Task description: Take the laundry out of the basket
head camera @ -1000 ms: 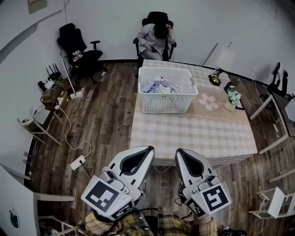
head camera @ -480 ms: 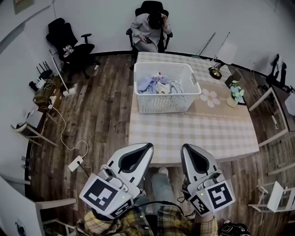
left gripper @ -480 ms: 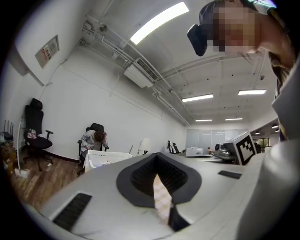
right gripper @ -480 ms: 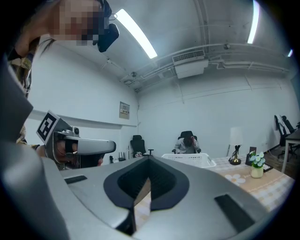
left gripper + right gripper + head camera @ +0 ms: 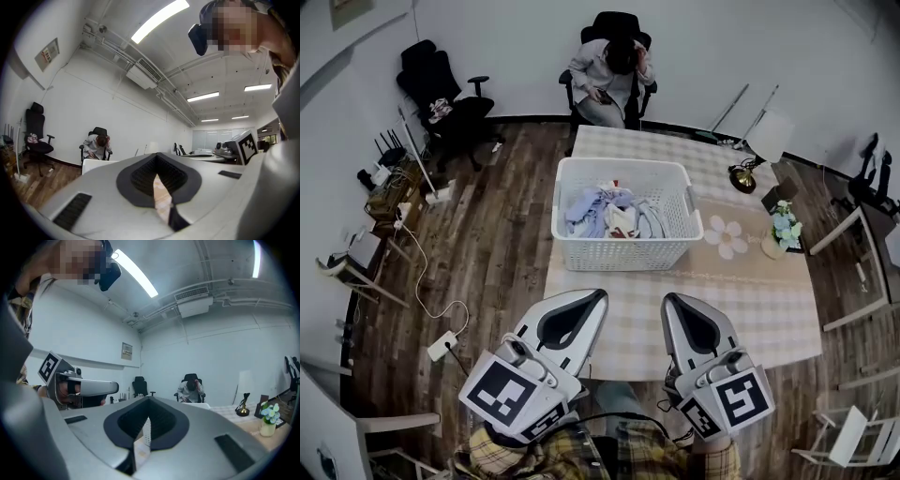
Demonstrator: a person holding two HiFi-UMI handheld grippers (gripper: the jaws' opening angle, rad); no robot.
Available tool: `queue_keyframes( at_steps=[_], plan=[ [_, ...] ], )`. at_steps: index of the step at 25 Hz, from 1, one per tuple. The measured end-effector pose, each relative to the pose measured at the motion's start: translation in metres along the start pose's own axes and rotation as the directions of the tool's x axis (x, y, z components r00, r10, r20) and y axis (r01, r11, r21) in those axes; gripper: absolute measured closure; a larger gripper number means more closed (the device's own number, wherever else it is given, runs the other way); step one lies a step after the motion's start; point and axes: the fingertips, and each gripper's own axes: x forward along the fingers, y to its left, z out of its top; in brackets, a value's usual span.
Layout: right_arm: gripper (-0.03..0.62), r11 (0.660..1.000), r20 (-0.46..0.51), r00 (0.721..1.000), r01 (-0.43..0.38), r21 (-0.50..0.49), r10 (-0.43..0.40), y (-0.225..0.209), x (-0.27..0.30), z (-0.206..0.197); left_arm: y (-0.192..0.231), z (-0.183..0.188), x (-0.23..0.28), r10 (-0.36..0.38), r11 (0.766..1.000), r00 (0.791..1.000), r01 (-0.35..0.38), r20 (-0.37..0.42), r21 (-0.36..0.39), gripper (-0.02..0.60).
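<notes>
Two grippers: the left gripper point(image 5: 600, 295) and the right gripper point(image 5: 667, 301) are held side by side over the near edge of the table point(image 5: 750, 300), both pointing level toward the basket point(image 5: 619, 253).
Left gripper: jaws pressed together with nothing between them; its tip is short of the basket and not touching it.
Right gripper: jaws together as well, and empty; its tip sits over the checked cloth, apart from the basket.
Basket: white slatted plastic, standing upright on the left half of the table, its long side facing the grippers.
Laundry point(image 5: 605, 211): heaped inside the basket, a jumble of pale blue, white and grey pieces lying below the rim; neither gripper touches it.
Table: covered in a pale checked cloth, with a beige strip across it that carries a daisy print point(image 5: 727, 234) just right of the basket.
Right end of table: a small pot of flowers point(image 5: 783, 230) and, beyond it, a lamp point(image 5: 742, 178) on a brass-coloured base.
Beyond the table: a seated person point(image 5: 609, 80) in a black chair by the wall, head bent.
Floor: dark wooden boards; an empty office chair point(image 5: 441, 89) stands at the left by the wall, and a power strip point(image 5: 441, 345) with its cable lies nearer.
Holder: a plaid shirt point(image 5: 609, 455) shows at the bottom, behind the marker cubes.
</notes>
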Motion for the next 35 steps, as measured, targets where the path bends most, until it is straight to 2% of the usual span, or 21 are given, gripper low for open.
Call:
queue_keyframes(
  at_steps=[10, 18, 30, 35],
  plan=[
    [0.586, 0.993, 0.003, 0.994, -0.113, -0.03, 0.114, -0.08, 0.051, 0.02, 0.023, 0.008, 0.082, 0.115, 0.993, 0.993, -0.115, 0.003, 0.01, 0.574],
    [0.586, 0.977, -0.022, 0.978, -0.209, -0.035, 0.208, -0.096, 0.085, 0.018, 0.046, 0.002, 0.105, 0.193, 0.981, 0.98, -0.193, -0.042, 0.018, 0.574],
    [0.586, 0.974, -0.038, 0.975, -0.221, -0.044, 0.219, -0.1, 0.142, 0.02, 0.107, 0.006, 0.128, 0.203, 0.979, 0.976, -0.2, -0.083, 0.044, 0.574],
    [0.586, 0.972, -0.052, 0.972, -0.23, -0.047, 0.227, -0.108, 0.163, 0.021, 0.132, -0.002, 0.141, 0.209, 0.978, 0.968, -0.204, -0.138, 0.051, 0.574]
  ],
)
